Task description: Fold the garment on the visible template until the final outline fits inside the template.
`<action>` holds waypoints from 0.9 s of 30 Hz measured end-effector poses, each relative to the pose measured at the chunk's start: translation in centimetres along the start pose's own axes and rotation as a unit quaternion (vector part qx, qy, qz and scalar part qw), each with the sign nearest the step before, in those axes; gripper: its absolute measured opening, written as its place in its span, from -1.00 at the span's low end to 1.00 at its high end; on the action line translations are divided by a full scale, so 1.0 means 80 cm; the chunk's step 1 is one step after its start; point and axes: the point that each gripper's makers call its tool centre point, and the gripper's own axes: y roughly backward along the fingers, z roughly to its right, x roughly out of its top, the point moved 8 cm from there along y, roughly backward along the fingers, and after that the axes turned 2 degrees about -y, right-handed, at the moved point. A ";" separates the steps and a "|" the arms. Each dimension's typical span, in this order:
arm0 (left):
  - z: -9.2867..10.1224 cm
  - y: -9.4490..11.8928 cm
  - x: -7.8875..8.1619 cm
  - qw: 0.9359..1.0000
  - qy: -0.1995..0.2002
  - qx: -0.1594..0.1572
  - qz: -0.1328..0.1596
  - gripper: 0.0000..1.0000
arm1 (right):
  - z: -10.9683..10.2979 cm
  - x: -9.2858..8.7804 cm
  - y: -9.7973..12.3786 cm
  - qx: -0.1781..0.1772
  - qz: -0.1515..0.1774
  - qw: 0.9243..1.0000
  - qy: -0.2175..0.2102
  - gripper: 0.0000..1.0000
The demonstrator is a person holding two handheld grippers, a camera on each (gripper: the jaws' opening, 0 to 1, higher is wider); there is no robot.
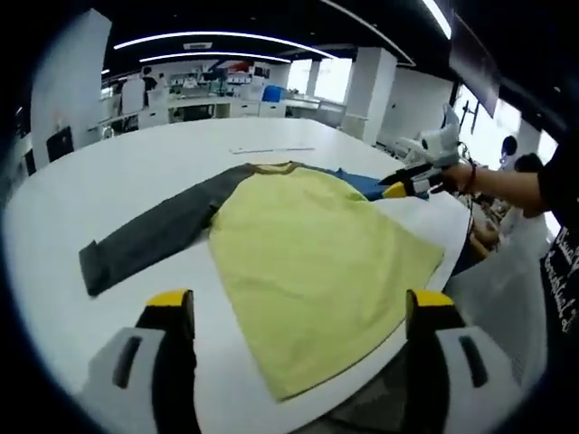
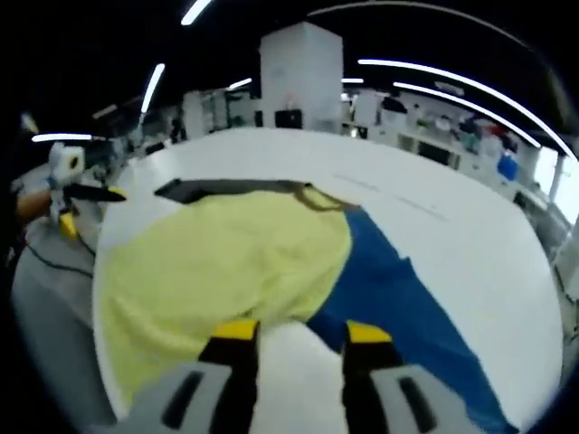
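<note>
A shirt lies spread flat on the big white table, its yellow body facing up, one grey sleeve stretched out to one side and a blue sleeve running off the other way. In the left gripper view the left gripper hangs just above the yellow hem near the table edge, jaws spread wide and holding nothing. The right gripper sits low over the spot where the yellow body meets the blue sleeve, jaws parted a moderate way; whether the tips touch the cloth is hard to say from here. A person's hand holds that gripper at the far side.
</note>
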 end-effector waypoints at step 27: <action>-0.008 0.000 -0.007 0.999 0.003 0.030 -0.023 0.70 | 0.016 -0.011 -0.050 0.010 -0.033 0.997 0.064 -1.00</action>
